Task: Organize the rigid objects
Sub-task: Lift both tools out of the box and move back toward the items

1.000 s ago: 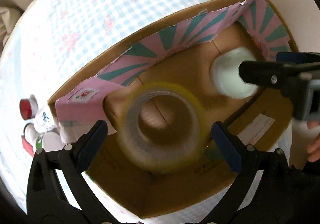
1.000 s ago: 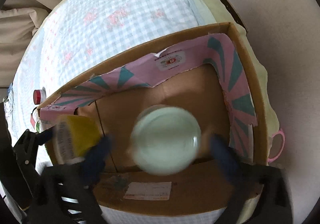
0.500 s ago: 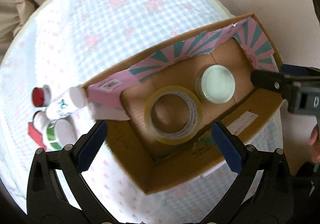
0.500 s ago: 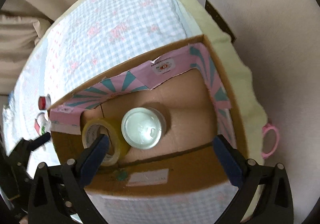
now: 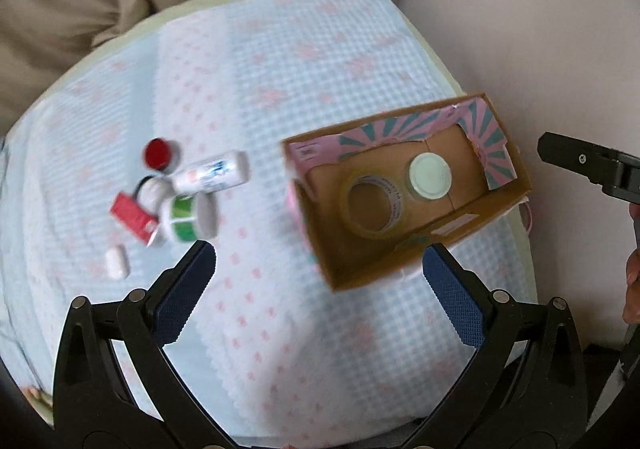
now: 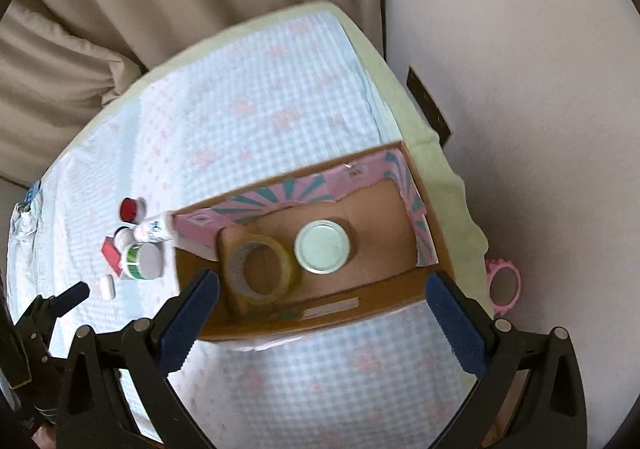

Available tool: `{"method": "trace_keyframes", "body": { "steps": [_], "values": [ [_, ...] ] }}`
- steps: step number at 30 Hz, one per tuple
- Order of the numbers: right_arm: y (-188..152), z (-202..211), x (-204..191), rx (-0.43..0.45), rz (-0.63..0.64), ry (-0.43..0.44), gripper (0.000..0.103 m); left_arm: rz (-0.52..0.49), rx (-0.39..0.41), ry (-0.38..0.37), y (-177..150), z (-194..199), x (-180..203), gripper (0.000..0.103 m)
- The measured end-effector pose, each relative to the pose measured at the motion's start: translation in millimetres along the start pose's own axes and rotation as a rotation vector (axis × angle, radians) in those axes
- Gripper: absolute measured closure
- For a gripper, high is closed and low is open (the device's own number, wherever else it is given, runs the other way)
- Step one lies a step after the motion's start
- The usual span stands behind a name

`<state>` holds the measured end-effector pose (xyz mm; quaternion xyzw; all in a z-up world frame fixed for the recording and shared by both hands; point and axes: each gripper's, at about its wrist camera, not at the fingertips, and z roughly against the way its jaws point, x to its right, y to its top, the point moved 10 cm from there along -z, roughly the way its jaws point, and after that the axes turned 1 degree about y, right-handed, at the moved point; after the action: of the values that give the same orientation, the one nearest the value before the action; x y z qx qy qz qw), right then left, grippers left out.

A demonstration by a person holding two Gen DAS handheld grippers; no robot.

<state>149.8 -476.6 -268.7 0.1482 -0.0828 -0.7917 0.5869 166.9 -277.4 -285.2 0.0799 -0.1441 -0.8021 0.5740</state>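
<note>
The bed with the blue-checked floral cover point(image 6: 248, 105) carries an open cardboard box with pink-and-teal lining point(image 6: 404, 289) near its right edge. The left gripper point(image 5: 320, 289) and right gripper point(image 6: 322, 313) both hover high above, jaws spread wide and holding nothing. In the box lie a yellowish tape roll point(image 6: 262, 269) and, just beside it, a round jar with a pale green lid point(image 6: 322, 247). Small bottles and tubs point(image 5: 182, 191) cluster toward the left edge.

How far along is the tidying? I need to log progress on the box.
Done: the tape roll and the white-lidded jar sit in the cardboard box. In hand: nothing; the left tool and right tool are both open and empty. Left: the red cap, white tube, green-labelled bottle, red packet and small white piece lie outside on the cloth.
</note>
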Motion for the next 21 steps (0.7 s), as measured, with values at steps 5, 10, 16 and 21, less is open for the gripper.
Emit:
{"method": "trace_keyframes", "body": {
  "steps": [5,10,16,21],
  "values": [
    [-12,21,-34,0.03,0.071,-0.004,0.0,0.062,0.048,0.041,-18,41,-46,0.0],
    [-32,35,-84,0.039,0.148,0.025,0.0,0.112,0.092,0.066,-35,70,-97,0.0],
    [-53,40,-150,0.044,0.214,0.063,0.0,0.159,0.112,0.062,-54,88,-157,0.0],
    [-67,47,-204,0.059,0.245,0.067,0.0,0.128,0.134,0.064,-65,104,-204,0.0]
  ]
}}
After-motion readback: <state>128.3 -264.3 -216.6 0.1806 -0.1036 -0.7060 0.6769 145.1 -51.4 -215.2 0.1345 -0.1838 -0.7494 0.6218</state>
